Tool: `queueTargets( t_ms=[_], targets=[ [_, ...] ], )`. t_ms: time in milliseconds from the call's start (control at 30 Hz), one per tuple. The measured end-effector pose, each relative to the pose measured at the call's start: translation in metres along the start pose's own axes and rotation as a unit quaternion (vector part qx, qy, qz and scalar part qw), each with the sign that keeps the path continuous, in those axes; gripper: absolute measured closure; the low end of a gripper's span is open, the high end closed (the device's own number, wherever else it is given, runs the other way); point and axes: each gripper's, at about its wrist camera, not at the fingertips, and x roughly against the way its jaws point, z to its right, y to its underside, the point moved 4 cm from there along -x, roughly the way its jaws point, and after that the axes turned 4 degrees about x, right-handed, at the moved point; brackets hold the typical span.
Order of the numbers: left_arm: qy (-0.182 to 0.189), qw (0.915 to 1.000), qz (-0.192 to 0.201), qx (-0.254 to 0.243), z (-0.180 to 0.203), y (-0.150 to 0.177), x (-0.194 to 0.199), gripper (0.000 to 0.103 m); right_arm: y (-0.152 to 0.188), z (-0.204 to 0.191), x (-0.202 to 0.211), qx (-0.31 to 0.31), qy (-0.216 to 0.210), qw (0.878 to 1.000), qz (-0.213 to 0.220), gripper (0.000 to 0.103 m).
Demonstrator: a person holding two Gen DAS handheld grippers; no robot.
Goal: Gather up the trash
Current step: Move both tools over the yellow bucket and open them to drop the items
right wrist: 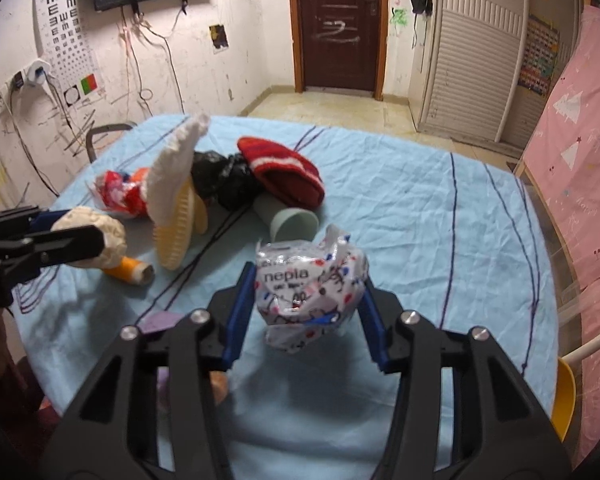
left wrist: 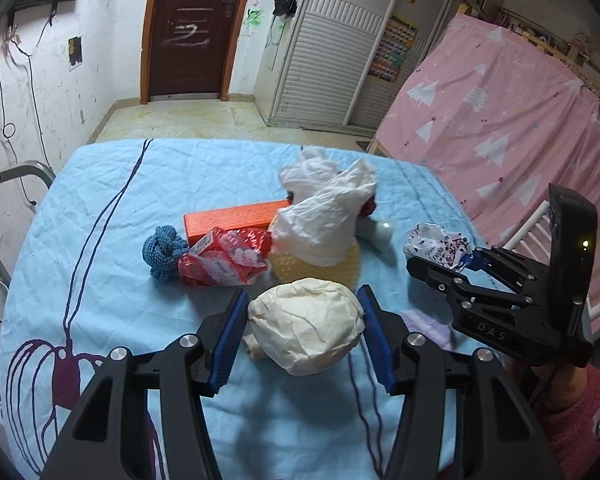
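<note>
My left gripper is shut on a crumpled cream paper ball and holds it just above the blue tablecloth; the ball also shows in the right wrist view. My right gripper is shut on a crumpled white printed plastic wrapper and holds it above the cloth; the wrapper also shows in the left wrist view. A red crumpled wrapper lies on the table beyond the left gripper.
On the table lie an orange box, a blue knitted item, a white cloth over a yellow bumpy disc, a red knit hat, a black bag, a pale green cup. A pink curtain hangs to the right.
</note>
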Motion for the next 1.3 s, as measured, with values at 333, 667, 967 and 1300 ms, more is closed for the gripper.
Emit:
queueTargets(
  t_ms=[333, 667, 967, 1300],
  targets=[
    [0.009, 0.9989, 0.029, -0.035, 0.039, -0.01, 0.019, 0.056, 0.005, 0.028, 0.048, -0.021, 0.023, 0.998, 0.051, 0.056],
    [0.033, 0.9944, 0.037, -0.093, 0.105, -0.016, 0.019, 0.056, 0.025, 0.078, 0.101, -0.066, 0.065, 0.991, 0.095, 0.056],
    [0.06, 0.9862, 0.029, -0.152, 0.175, -0.009, 0.006, 0.056, 0.062, 0.137, 0.149, -0.119, 0.111, 0.979, 0.124, 0.056],
    [0.087, 0.9735, 0.016, -0.211, 0.259, 0.003, -0.017, 0.056, 0.097, 0.187, 0.179, -0.161, 0.146, 0.966, 0.138, 0.056]
  ],
)
